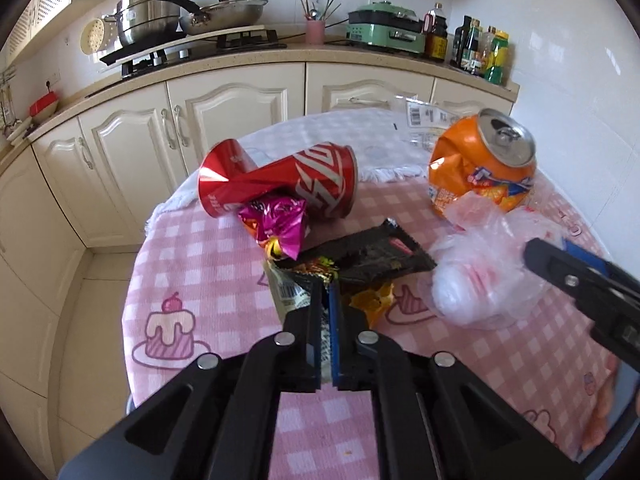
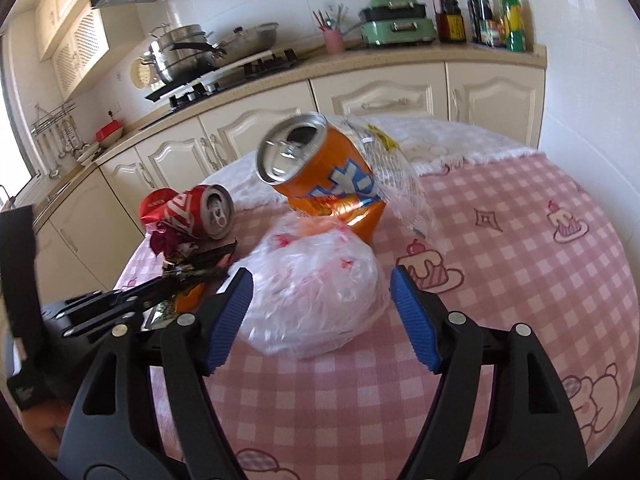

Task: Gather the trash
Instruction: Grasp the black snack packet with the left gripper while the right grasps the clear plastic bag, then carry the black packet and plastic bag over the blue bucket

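Trash lies on a round table with a pink checked cloth (image 1: 200, 264). My left gripper (image 1: 329, 292) is shut on the edge of a black and yellow snack wrapper (image 1: 372, 254). Just behind it lie a magenta foil wrapper (image 1: 276, 220) and a crushed red can (image 1: 280, 184) on its side. A dented orange can (image 2: 324, 176) stands tilted further back. My right gripper (image 2: 322, 312) is open and straddles a crumpled clear plastic bag (image 2: 316, 292); its blue pads (image 2: 232, 316) are not pressing the bag. The left gripper (image 2: 180, 282) shows at the left of the right wrist view.
A clear plastic package (image 2: 400, 168) lies behind the orange can on a white cloth (image 1: 320, 128). Beyond the table run cream cabinets (image 1: 224, 108) and a counter with a stove and pots (image 1: 180, 20), a green appliance (image 1: 384, 28) and bottles (image 1: 480, 48).
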A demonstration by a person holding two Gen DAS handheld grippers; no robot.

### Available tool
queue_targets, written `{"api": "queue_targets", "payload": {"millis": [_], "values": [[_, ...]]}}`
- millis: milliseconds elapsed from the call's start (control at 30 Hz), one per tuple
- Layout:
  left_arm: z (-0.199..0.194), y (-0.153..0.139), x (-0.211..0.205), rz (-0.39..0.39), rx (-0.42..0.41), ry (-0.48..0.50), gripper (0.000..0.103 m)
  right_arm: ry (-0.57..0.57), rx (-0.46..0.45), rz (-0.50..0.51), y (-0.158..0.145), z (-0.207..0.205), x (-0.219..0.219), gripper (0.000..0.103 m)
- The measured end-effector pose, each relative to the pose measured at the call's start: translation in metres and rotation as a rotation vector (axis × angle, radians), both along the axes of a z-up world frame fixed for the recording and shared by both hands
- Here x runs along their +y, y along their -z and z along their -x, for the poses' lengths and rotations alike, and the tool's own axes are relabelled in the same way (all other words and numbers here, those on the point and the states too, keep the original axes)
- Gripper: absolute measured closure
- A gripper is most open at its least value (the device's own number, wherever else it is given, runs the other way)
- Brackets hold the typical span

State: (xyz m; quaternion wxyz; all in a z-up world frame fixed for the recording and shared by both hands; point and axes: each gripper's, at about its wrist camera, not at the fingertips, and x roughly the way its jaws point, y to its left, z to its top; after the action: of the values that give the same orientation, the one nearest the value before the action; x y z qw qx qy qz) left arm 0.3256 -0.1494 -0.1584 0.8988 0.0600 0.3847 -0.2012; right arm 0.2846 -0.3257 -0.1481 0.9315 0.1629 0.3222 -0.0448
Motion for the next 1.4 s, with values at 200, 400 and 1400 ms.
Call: {"api": "queue_targets", "payload": {"millis": [200, 400, 1400], "values": [[0.012, -0.003, 0.007, 0.03, -0.003, 0.014, 0.101, -0.031, 0.037, -0.075, 0.008, -0.009, -0.006, 0.052], [0.027, -0.012, 0.02, 0.071, -0.025, -0.003, 0.101, -0.02, -0.061, 0.062, -0.011, 0.011, 0.014, 0.071], [0.087, -0.005, 0.271, 0.266, -0.059, -0.377, 0.101, -0.443, -0.17, 0.174, -0.028, 0.0, 0.277, 0.075]]}}
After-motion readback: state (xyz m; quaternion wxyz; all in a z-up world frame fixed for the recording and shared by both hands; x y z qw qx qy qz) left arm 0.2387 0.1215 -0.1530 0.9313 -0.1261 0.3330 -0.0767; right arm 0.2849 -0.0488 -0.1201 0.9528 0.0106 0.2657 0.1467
